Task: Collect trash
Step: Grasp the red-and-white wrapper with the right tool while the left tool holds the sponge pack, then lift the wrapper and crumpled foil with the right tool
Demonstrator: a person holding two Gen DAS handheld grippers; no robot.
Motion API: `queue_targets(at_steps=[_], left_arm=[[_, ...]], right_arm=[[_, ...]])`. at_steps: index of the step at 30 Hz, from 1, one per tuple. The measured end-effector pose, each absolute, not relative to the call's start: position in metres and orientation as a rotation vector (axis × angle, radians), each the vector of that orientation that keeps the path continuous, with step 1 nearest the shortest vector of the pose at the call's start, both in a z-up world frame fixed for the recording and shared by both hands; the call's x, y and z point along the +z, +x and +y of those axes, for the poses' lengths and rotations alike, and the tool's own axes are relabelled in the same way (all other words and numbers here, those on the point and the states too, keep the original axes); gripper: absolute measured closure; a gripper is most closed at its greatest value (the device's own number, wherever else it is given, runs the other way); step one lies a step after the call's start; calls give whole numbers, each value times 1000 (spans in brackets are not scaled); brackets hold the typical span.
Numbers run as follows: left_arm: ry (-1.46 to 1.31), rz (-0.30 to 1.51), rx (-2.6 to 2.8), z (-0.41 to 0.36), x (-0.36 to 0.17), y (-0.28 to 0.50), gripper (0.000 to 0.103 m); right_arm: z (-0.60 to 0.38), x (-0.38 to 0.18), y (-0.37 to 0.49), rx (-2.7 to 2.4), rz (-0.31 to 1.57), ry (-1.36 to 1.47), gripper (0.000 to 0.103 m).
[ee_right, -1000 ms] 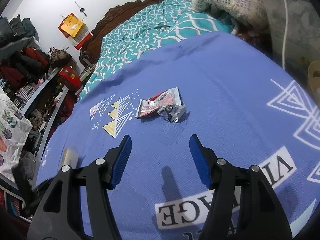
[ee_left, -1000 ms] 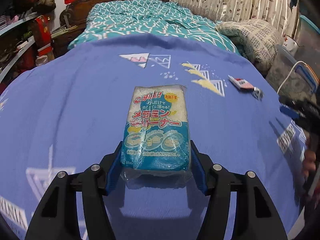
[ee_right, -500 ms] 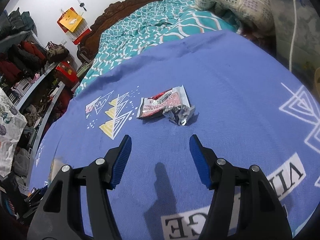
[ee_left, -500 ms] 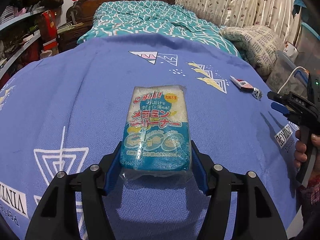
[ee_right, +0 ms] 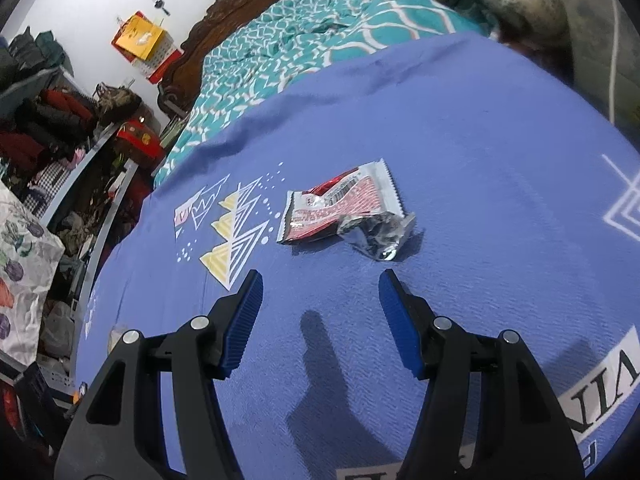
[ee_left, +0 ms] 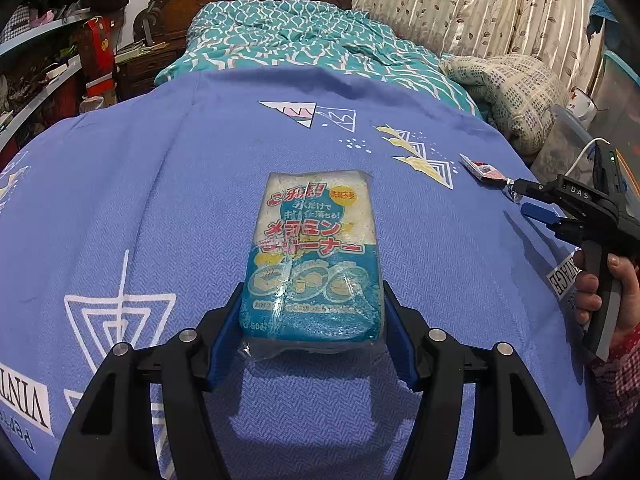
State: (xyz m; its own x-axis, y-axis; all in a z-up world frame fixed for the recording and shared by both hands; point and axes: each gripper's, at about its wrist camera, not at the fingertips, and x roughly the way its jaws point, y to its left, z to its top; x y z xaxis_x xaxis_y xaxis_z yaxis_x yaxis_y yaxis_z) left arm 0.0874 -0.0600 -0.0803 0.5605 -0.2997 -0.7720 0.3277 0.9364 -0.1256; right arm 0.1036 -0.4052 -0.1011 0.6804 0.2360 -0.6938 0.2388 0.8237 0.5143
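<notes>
Trash partly collected: sponge packet [ee_left: 316,256] clamped in left gripper [ee_left: 312,320]; crumpled wrapper [ee_right: 340,212] lies uncollected near the blue bedspread's [ee_right: 480,160] right edge, right gripper [ee_right: 320,300] open just short.

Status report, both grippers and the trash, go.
Left gripper shut on sponge packet. Right gripper open, short of crumpled wrapper on blue cloth. Nothing between them.
</notes>
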Motion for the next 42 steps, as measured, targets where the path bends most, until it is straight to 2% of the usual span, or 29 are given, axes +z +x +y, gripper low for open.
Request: queue_targets(at_steps=[7, 21, 28, 33, 40, 41, 42], left_arm=[[33, 906, -370, -60, -81, 88, 43], [33, 915, -367, -58, -84, 90, 42], [39, 915, -364, -59, -84, 91, 41], [42, 915, -362, -60, -84, 92, 41], [47, 916, -360, -62, -85, 92, 41], [47, 916, -360, -62, -85, 92, 41], [48, 916, -359, -63, -85, 92, 41]], right_arm=[[-411, -101, 120, -32, 830, 592, 41], [-471, -107, 154, -121, 769, 785, 41], [-482, -96, 174, -180, 771, 647, 42], [-494, -84, 169, -161, 723, 676, 42], [-487, -102, 205, -102, 841, 576, 43], [-484, -104, 208, -92, 862, 553, 44], [-480, -109, 213, -66, 892, 525, 52]])
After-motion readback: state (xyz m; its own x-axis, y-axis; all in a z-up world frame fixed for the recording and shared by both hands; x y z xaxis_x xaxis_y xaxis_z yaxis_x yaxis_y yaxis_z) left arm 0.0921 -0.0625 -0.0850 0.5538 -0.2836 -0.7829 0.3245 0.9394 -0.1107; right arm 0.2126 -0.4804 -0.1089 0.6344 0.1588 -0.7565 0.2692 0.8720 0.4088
